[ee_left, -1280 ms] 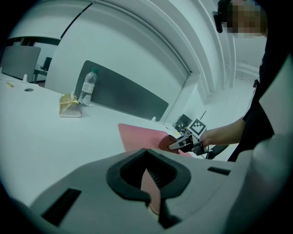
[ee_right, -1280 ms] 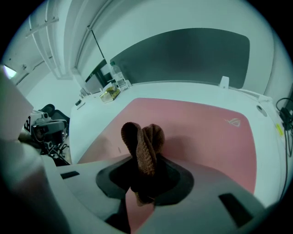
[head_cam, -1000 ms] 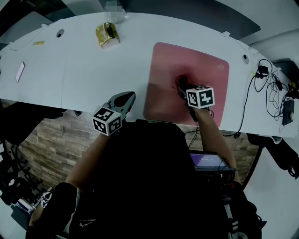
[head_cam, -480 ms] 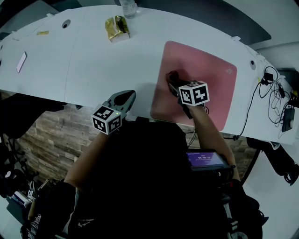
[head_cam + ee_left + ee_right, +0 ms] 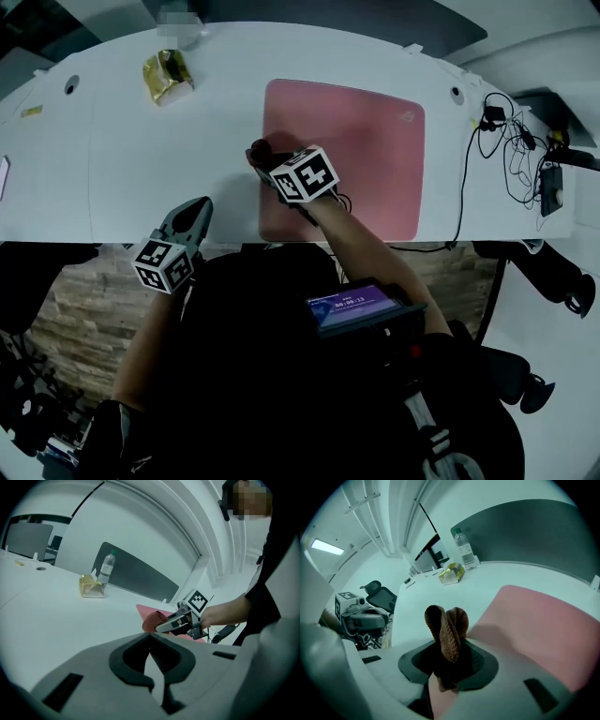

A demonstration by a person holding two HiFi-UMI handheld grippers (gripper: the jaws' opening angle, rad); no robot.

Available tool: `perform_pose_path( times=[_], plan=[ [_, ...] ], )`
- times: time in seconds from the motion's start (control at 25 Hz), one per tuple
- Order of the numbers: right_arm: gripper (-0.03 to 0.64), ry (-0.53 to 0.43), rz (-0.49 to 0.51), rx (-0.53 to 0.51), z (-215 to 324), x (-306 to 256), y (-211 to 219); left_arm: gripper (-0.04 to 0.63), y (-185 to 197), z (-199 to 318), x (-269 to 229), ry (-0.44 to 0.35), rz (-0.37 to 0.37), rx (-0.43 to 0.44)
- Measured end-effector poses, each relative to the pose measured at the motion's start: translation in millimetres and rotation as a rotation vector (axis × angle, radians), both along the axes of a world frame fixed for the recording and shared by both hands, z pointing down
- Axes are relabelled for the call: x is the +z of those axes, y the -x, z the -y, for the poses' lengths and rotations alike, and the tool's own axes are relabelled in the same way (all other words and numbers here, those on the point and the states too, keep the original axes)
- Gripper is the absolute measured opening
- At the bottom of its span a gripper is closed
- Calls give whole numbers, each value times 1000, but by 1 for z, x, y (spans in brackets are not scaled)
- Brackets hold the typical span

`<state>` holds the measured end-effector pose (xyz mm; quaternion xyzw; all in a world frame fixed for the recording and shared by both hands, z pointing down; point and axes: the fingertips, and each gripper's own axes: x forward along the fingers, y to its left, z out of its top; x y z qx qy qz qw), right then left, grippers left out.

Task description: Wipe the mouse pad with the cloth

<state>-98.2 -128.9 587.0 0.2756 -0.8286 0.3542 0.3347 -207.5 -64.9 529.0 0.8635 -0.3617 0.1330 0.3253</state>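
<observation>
The pink mouse pad (image 5: 356,150) lies on the white table (image 5: 112,169), right of centre. My right gripper (image 5: 262,157) is shut on a bunched brown cloth (image 5: 257,149) at the pad's left edge, near its front corner. In the right gripper view the cloth (image 5: 446,625) sticks up out of the gripper (image 5: 449,645), with the pad (image 5: 543,620) to the right. My left gripper (image 5: 194,217) hangs shut and holds nothing, by the table's front edge, left of the pad. The left gripper view shows that gripper (image 5: 151,637), and beyond it the cloth (image 5: 153,619).
A yellow packet (image 5: 166,74) and a water bottle (image 5: 465,549) stand at the table's far side. Black cables (image 5: 506,141) trail over the table's right end. A small lit screen (image 5: 361,302) sits at the person's chest. A brick wall (image 5: 66,309) lies below the table edge.
The right gripper has dragged the cloth leftward across the pad, from its middle to its left edge. The left gripper has stayed by the front edge. The head camera has shifted.
</observation>
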Motion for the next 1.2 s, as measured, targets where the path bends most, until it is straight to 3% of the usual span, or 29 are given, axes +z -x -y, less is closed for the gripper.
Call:
perform_pose_path(
  times=[0.2,0.36,0.76,1.2],
  plan=[
    [120,-5,52,-27,1,-7,15,8,-8,9,-6,-14,-3,20],
    [120,-49,70,18,22,-16,10,8,-14,11,-11,-26,-9,36],
    [120,-55,-5,193,48,-1,-51,8,-9,-1,-5,-10,-6,28],
    [120,-60,-47,303,44,3,-123,8,-43,6,-11,-26,-6,78]
  ],
)
